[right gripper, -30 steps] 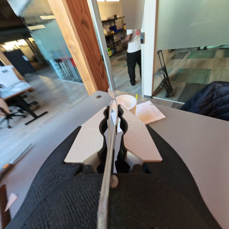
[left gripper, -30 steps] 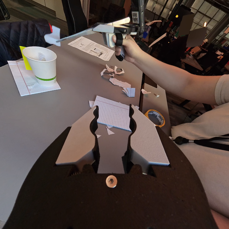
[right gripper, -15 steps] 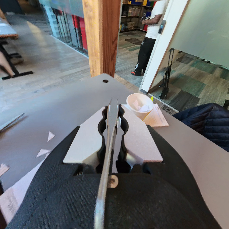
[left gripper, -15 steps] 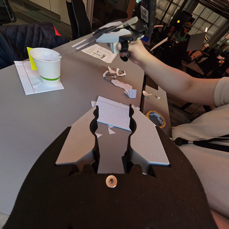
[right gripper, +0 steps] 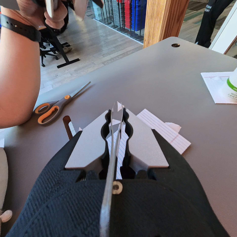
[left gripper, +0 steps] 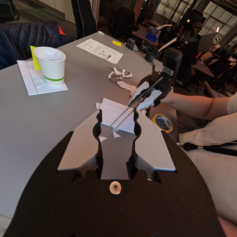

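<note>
**Tweezers swing down over the paper scraps**

Swung down from above the paper cup (left gripper: 51,66), the right gripper (right gripper: 117,112) now aims low over the lined sheet (left gripper: 118,115). Its jaws clasp long metal tweezers (right gripper: 112,147), whose tips stand slightly parted over small white paper triangles (left gripper: 102,138) on the grey table (left gripper: 38,121) (just above them or touching, I cannot tell). The left gripper (left gripper: 116,123) hangs released, holding nothing. Orange-handled scissors (right gripper: 53,109) lie well aside.

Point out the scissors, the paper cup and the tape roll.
scissors (right gripper: 51,110): right wrist view, on the orange-lined handle.
paper cup (left gripper: 51,69): left wrist view, on its white side wall.
tape roll (left gripper: 169,126): left wrist view, on its yellow rim.
</note>
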The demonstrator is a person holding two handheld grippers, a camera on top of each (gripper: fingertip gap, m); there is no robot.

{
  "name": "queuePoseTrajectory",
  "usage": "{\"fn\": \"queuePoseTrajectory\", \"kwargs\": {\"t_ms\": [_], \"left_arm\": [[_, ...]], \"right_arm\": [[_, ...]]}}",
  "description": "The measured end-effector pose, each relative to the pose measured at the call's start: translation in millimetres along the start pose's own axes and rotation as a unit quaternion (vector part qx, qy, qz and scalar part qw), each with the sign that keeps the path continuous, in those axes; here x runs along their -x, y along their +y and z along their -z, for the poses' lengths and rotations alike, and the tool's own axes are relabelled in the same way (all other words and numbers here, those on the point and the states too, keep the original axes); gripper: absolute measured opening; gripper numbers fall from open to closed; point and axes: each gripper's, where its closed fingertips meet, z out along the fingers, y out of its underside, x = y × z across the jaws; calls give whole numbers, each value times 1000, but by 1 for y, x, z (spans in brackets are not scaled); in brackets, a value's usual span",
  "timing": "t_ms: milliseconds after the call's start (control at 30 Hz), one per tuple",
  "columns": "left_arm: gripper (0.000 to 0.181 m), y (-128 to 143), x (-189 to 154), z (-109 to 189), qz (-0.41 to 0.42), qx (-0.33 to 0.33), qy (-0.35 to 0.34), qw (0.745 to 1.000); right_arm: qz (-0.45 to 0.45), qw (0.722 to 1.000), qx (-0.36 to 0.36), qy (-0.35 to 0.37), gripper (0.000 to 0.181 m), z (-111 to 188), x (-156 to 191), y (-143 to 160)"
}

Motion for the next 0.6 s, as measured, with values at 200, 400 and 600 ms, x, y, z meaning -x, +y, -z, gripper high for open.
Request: {"fn": "queuePoseTrajectory", "kwargs": {"t_ms": [200,400,600], "left_arm": [[48,5,9,0,10,11,-18,1000],[48,3,7,0,5,6,-12,1000],[48,3,7,-1,7,7,-10,1000]], "right_arm": [[20,999,24,29,19,-16,-2,15],[-7,999,28,14,20,-21,2,15],[6,1000,20,17,16,-23,8,16]]}}
